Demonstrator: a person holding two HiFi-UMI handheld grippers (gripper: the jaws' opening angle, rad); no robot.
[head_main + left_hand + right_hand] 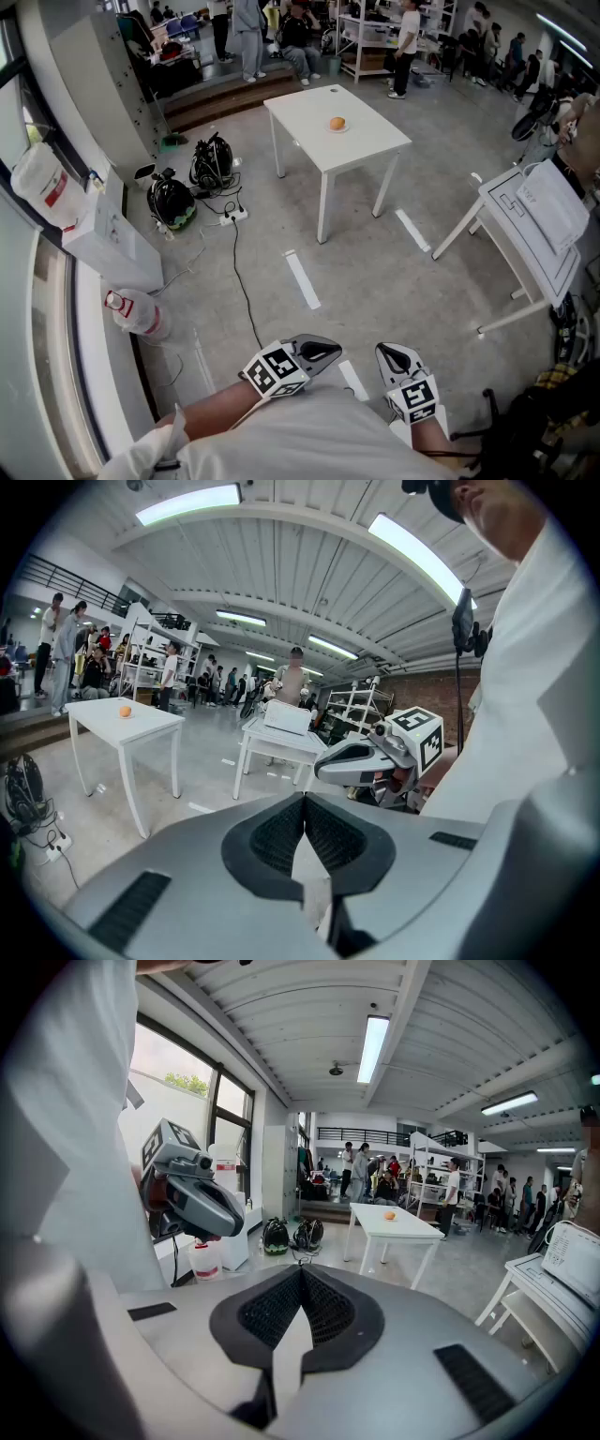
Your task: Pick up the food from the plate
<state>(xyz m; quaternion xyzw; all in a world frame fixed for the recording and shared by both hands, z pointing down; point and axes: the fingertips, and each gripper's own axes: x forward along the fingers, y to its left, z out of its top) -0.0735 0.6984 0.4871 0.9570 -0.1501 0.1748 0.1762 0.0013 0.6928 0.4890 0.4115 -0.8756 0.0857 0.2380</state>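
A small orange piece of food [337, 123] lies on a plate on the white table [309, 105] far ahead across the floor. It also shows as an orange dot, the food [125, 712] in the left gripper view and the food [390, 1215] in the right gripper view. My left gripper [323, 353] and right gripper [394, 357] are held close to my body at the bottom of the head view, side by side, both far from the table. The jaws of the left gripper [305, 810] and the right gripper [301, 1284] meet at the tips with nothing between them.
Two helmets [172, 202] and cables lie on the floor left of the table. A second white table [539, 230] stands at the right. A white jug [139, 313] sits by the window ledge at the left. Several people stand at the far end of the hall.
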